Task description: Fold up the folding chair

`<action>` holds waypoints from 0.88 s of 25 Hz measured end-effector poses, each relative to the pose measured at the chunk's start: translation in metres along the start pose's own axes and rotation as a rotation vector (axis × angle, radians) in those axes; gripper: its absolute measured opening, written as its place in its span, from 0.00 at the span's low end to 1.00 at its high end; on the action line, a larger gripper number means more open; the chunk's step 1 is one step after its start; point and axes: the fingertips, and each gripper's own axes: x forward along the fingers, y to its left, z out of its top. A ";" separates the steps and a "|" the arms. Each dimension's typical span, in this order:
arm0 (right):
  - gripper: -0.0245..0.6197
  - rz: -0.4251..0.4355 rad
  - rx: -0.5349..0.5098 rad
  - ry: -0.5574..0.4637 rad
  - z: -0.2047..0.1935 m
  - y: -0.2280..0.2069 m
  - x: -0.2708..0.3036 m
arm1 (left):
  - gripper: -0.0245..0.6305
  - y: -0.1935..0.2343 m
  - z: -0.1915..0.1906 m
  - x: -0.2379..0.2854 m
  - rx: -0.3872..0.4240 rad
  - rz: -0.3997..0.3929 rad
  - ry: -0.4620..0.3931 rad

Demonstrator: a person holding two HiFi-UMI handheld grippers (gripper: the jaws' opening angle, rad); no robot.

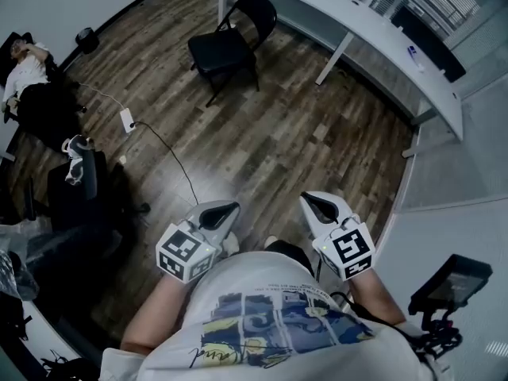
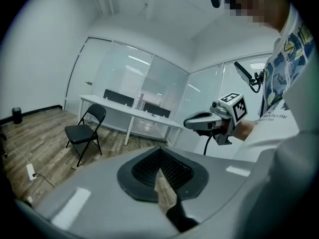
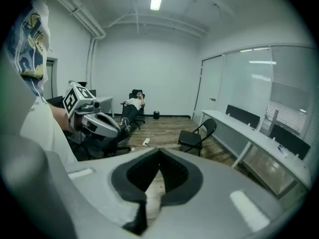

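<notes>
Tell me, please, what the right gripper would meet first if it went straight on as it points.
Probably the floor, short of the chair; the right gripper tilts down and nothing stands between, though depth is unclear.

The folding chair at your twelve o'clock is black, on a floor of brown streaked planks; the table at one o'clock is white. Your left gripper and right gripper are grey, with black-and-white square patterns.

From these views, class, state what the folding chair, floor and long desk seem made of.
Folding chair: thin black tubes, likely painted metal, matte. Floor: grained planks with slight sheen, wood or laminate. Long desk: smooth white top, probably laminate, on white legs.
</notes>
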 end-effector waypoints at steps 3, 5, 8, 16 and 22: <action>0.04 -0.005 0.041 -0.011 0.002 -0.002 0.005 | 0.04 0.010 -0.002 -0.003 0.003 -0.005 0.005; 0.04 -0.009 0.036 -0.013 0.004 -0.003 0.009 | 0.04 0.021 -0.005 -0.003 -0.012 -0.002 0.009; 0.04 -0.015 0.033 0.000 0.005 -0.005 0.012 | 0.04 0.031 -0.009 -0.003 -0.040 0.000 0.011; 0.06 0.011 0.058 -0.008 0.009 -0.050 0.047 | 0.05 0.058 0.018 0.032 -0.025 0.040 0.008; 0.08 0.066 0.060 -0.030 0.021 -0.109 0.089 | 0.04 0.095 0.046 0.073 -0.037 0.120 0.025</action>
